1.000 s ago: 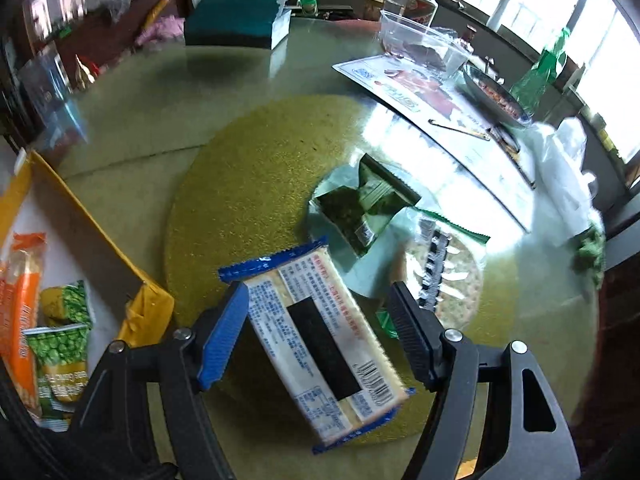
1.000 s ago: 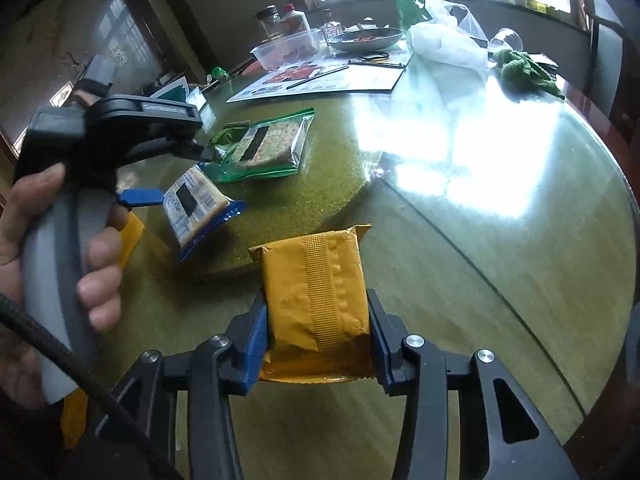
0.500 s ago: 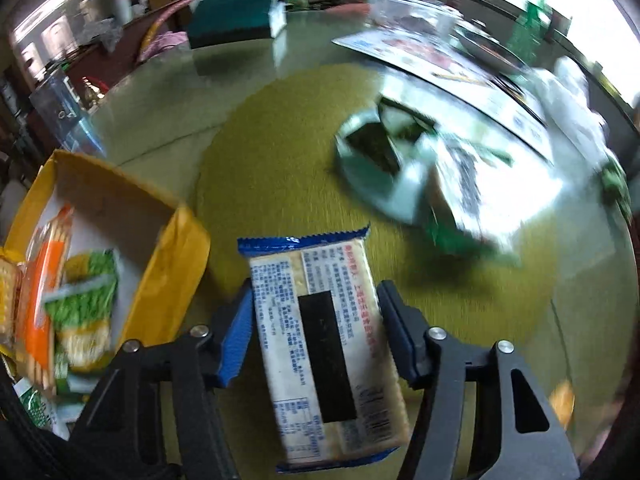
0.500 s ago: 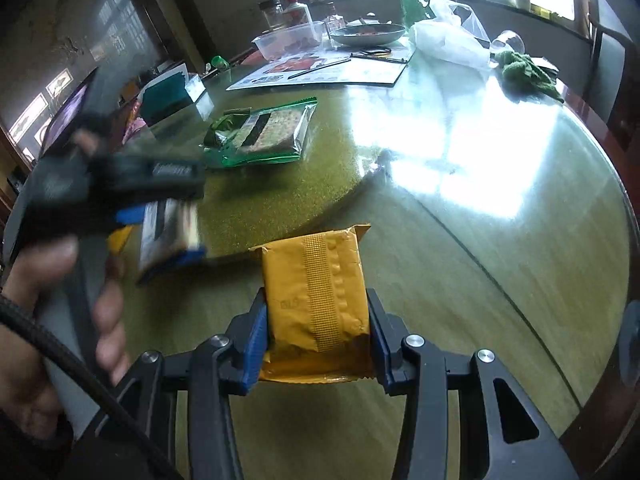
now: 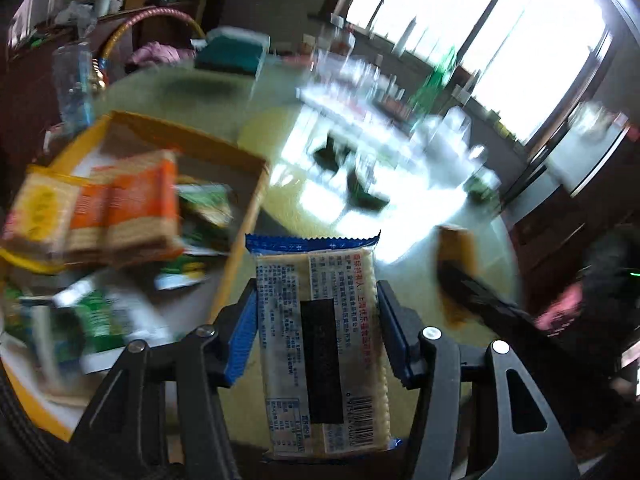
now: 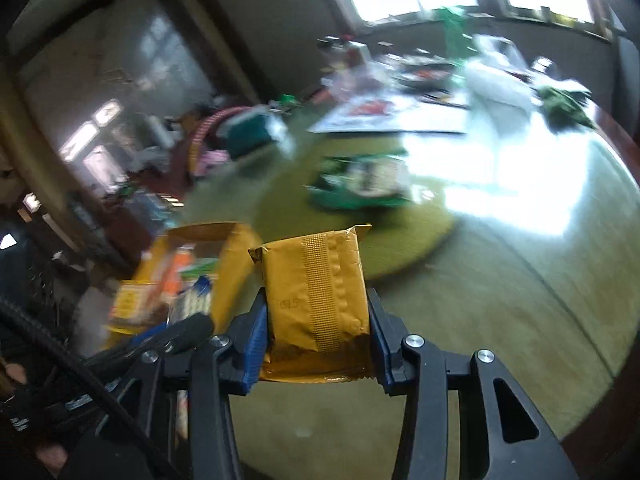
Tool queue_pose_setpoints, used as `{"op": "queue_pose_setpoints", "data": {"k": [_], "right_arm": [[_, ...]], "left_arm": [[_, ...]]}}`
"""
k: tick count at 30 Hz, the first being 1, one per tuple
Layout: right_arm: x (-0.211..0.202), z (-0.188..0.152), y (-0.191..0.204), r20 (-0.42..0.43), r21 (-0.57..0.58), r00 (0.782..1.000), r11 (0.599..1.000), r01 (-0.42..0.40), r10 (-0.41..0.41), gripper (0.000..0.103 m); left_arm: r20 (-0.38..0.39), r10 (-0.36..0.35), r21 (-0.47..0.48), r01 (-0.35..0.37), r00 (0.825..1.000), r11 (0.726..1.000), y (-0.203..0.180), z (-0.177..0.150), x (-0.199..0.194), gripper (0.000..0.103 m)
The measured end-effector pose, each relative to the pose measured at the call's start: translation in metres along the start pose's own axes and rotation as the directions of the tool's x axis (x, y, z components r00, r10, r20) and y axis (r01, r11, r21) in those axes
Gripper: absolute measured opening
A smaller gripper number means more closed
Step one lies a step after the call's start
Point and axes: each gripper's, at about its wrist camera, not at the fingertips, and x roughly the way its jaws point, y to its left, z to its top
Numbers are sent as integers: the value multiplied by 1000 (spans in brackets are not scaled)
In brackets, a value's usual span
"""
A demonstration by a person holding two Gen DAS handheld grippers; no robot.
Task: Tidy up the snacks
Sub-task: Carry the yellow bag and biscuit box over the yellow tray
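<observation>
My left gripper (image 5: 316, 320) is shut on a blue-edged cracker pack (image 5: 320, 344), held above the table just right of a yellow box (image 5: 240, 224) that holds orange, yellow and green snack packs. My right gripper (image 6: 318, 328) is shut on a yellow snack packet (image 6: 316, 300), held above the table to the right of the same yellow box (image 6: 224, 264). A green cracker pack (image 6: 360, 184) lies on the round yellow-green mat (image 6: 420, 240) further back. Both views are motion-blurred.
The back of the round glass table carries a teal box (image 5: 232, 54), papers (image 6: 384, 120), jars, a bowl and a white plastic bag (image 6: 500, 88). The table's wooden edge (image 6: 624, 320) curves at the right. The right gripper with its packet shows in the left wrist view (image 5: 460, 264).
Both grippers have swung left toward the yellow box, each still holding its pack. The box now fills more of the left wrist view. The left gripper has dropped low at the right wrist view's left.
</observation>
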Motion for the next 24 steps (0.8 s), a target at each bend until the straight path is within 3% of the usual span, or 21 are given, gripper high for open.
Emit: {"op": "queue_pose_setpoints", "data": {"k": [6,8,10,13,16,24], "right_arm": [[34,10,80,-35,-117,992,986,-121,117,44],[51,9,106,-71,-157,986,975,-158,149,44],[68,8,135,-105,-202,981,962,-184,165,44],[89,1,171,-151,-261,965,933,-248,214,44],[105,-4,188,-174,-286,960,921,-263,220,44],[140,12,187,-218,-295,971,942,-162,99,44]], "left_arm": [[139,-52,-64,61,989,996,79,3,-92,57],[174,59,-50,-51,983,997,101,11,-102,57],[190,88,-59,-78,978,995,122,22,-97,57],[149,46,-80,-34,988,996,149,36,-75,57],[134,50,-62,-42,990,997,161,47,-55,57],[12,57,24,-57,998,998,172,70,-29,56]]}}
